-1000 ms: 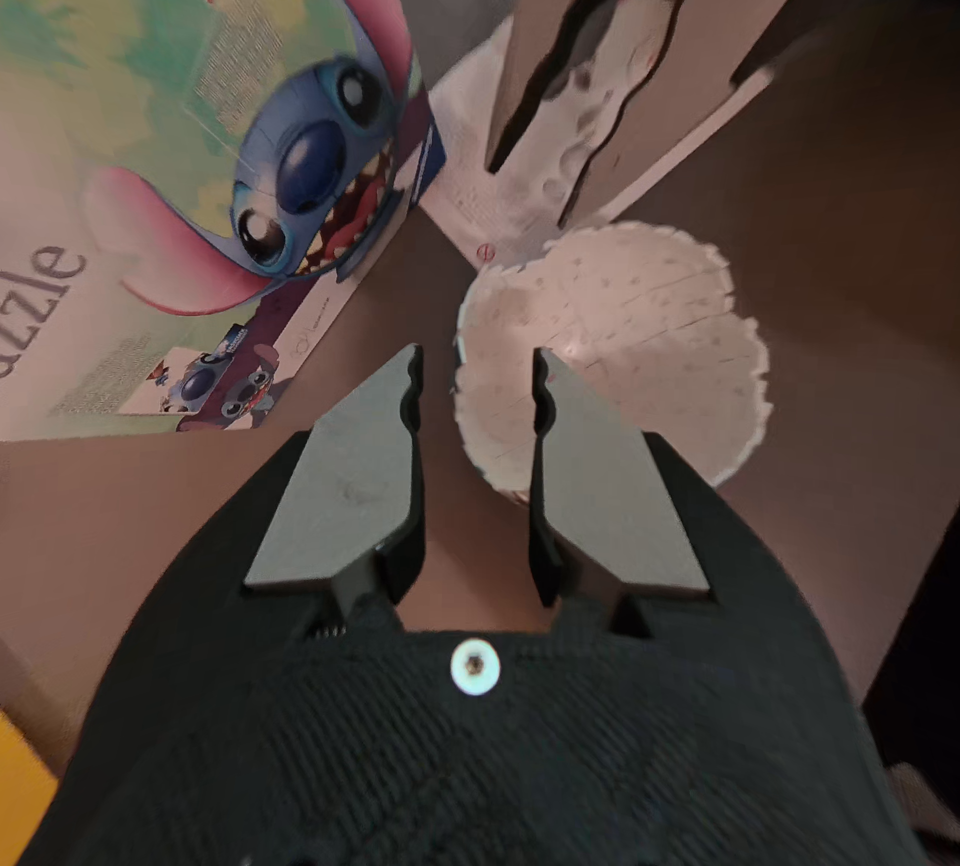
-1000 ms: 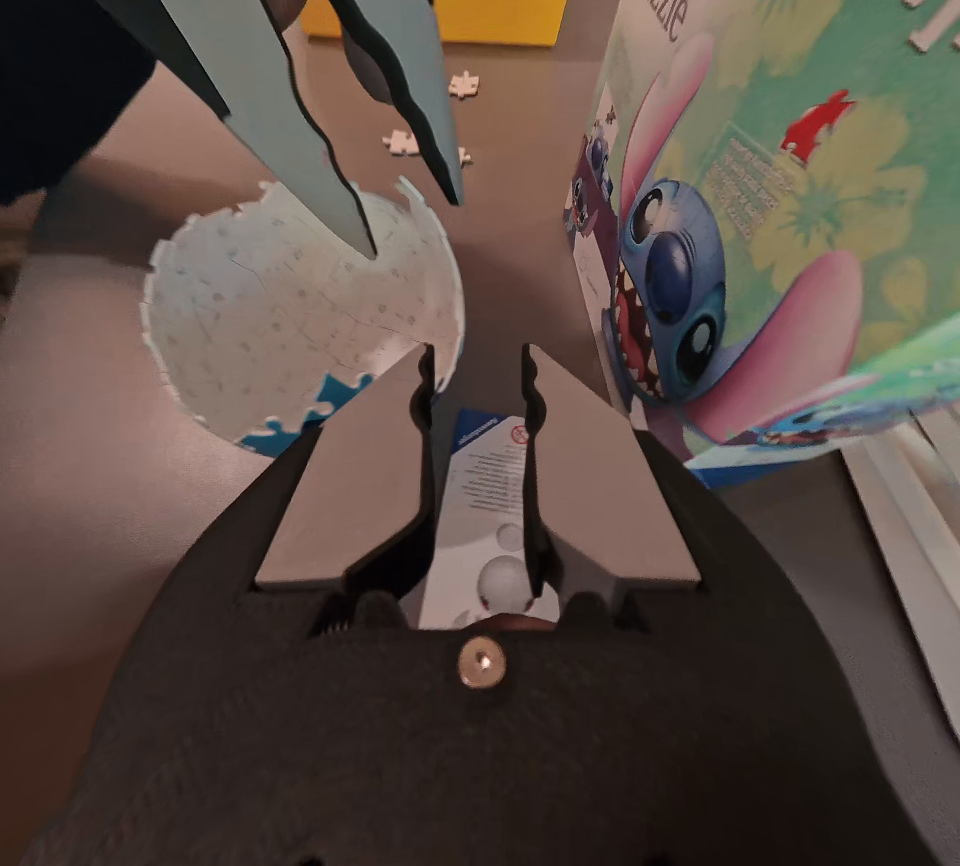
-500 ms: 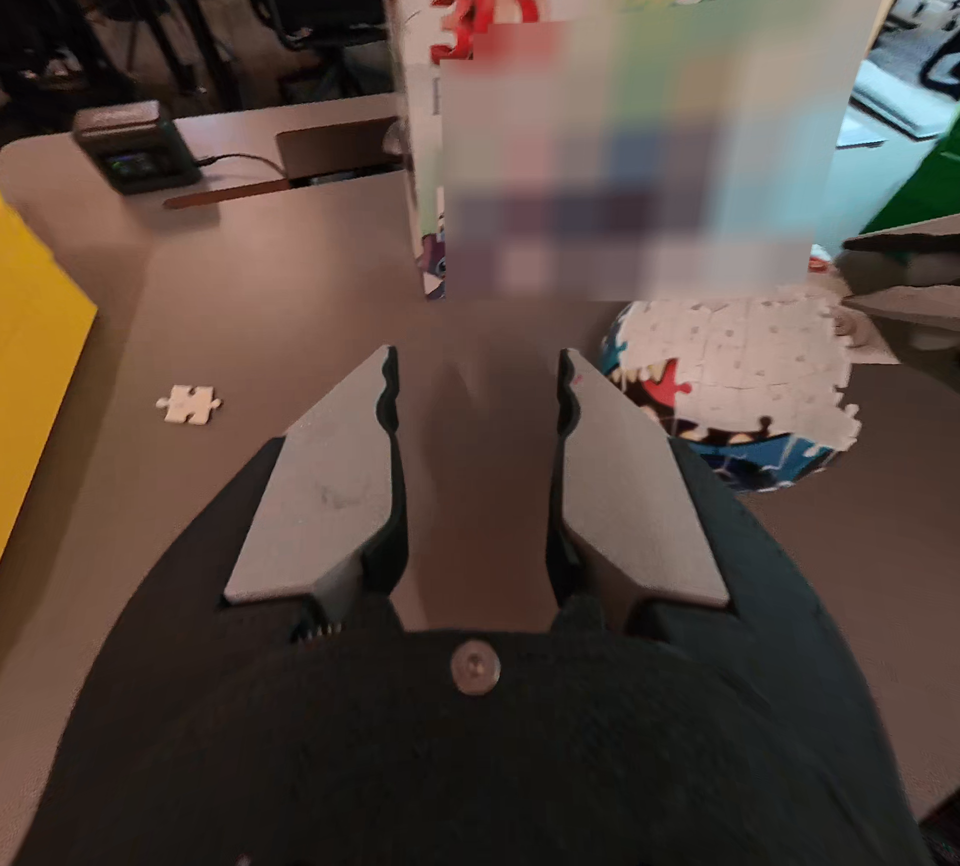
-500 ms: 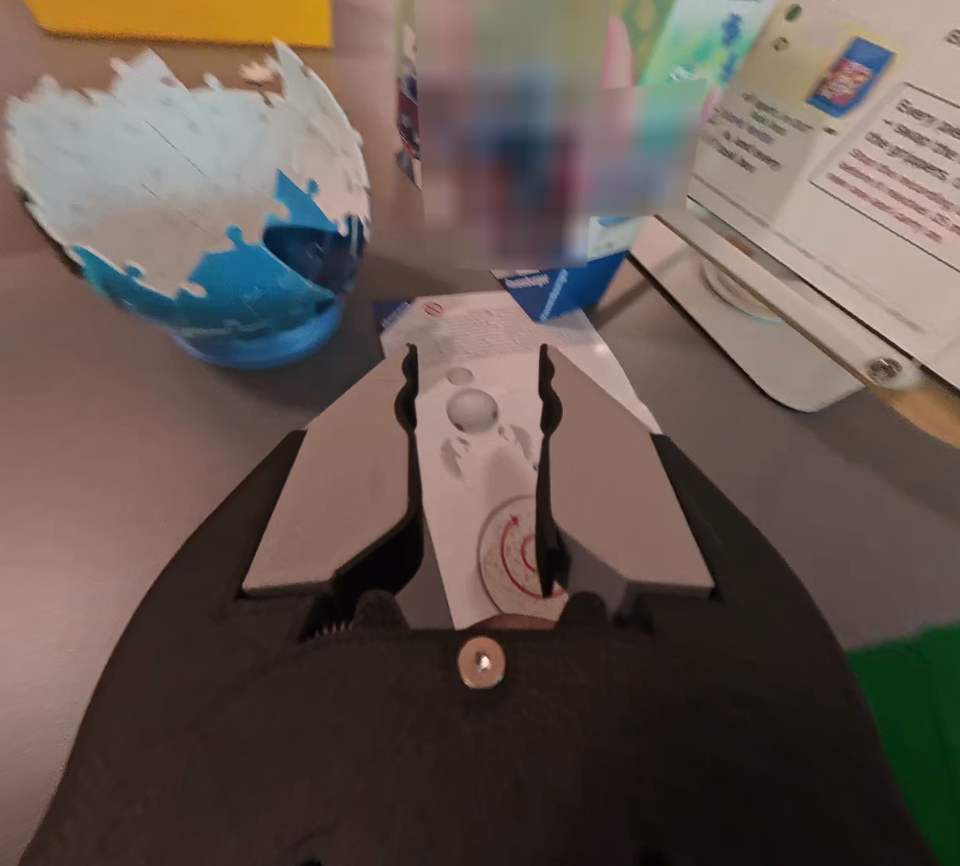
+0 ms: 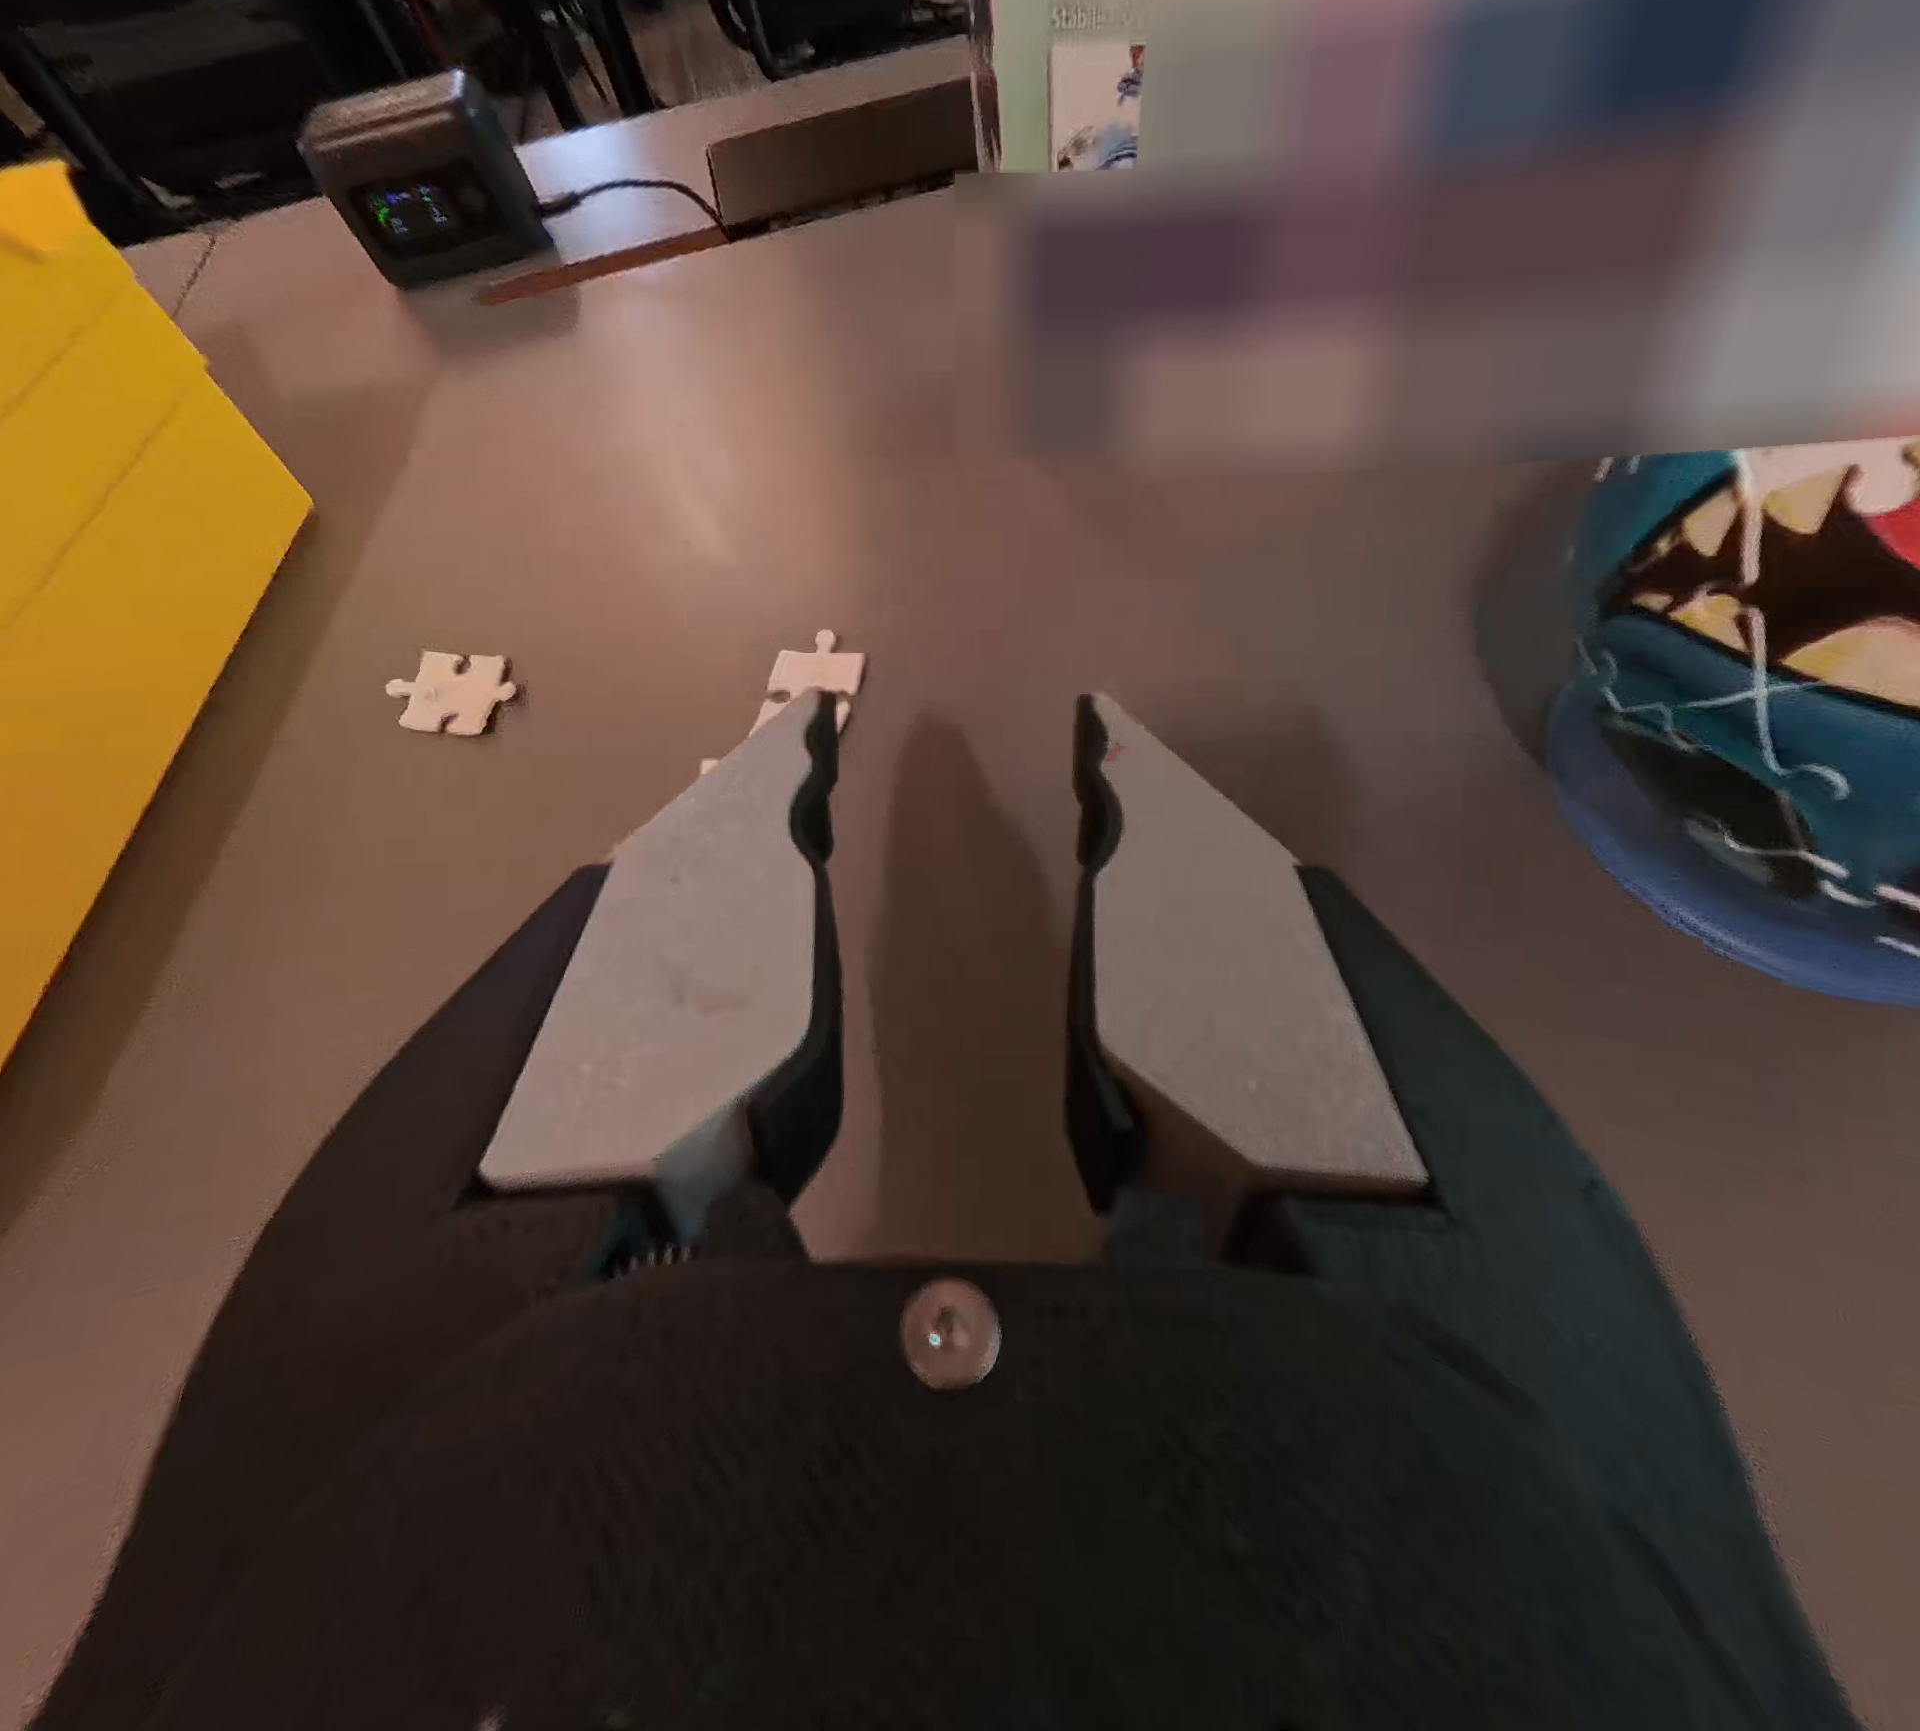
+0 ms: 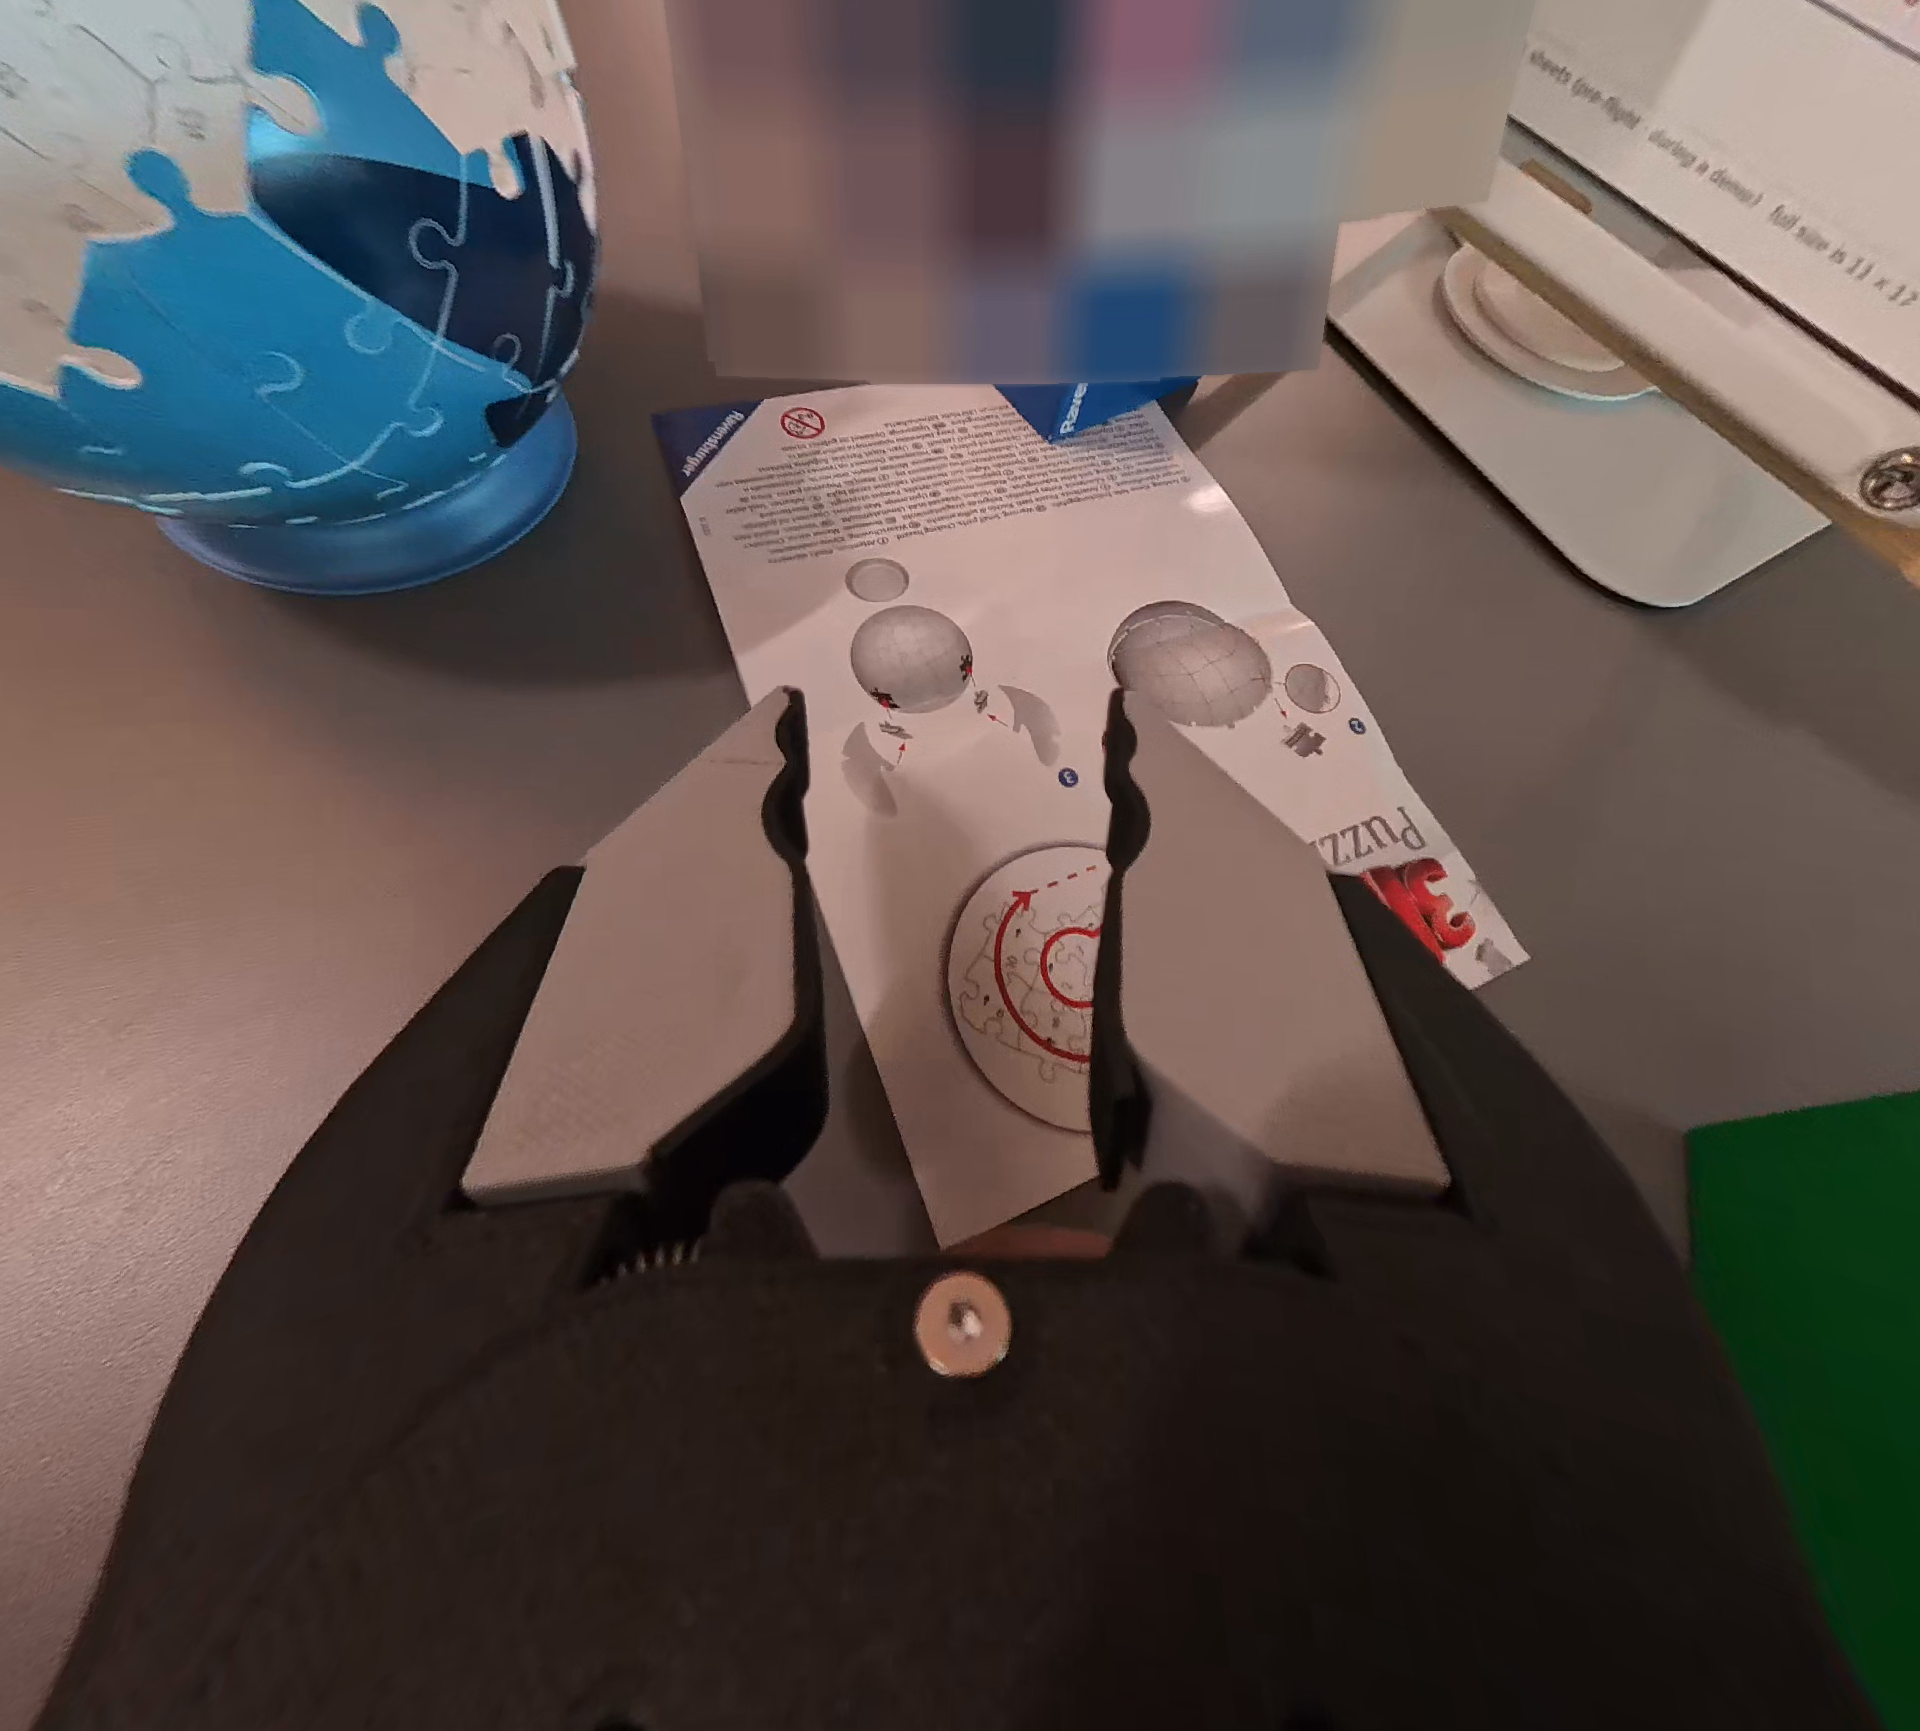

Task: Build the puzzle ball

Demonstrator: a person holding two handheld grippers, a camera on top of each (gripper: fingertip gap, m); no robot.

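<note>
Left hand-held gripper (image 5: 954,715) released, empty, jaws apart over the grey-brown tabletop (image 5: 644,455), with two loose white cardboard puzzle pieces (image 5: 452,692) just ahead, one partly hidden by its left finger. Right hand-held gripper (image 6: 951,710) also released and empty, above a white printed instruction leaflet (image 6: 997,559). Half-built blue-and-white puzzle ball (image 6: 260,227) sits on its blue ring stand (image 6: 416,538), left of the leaflet.
</note>
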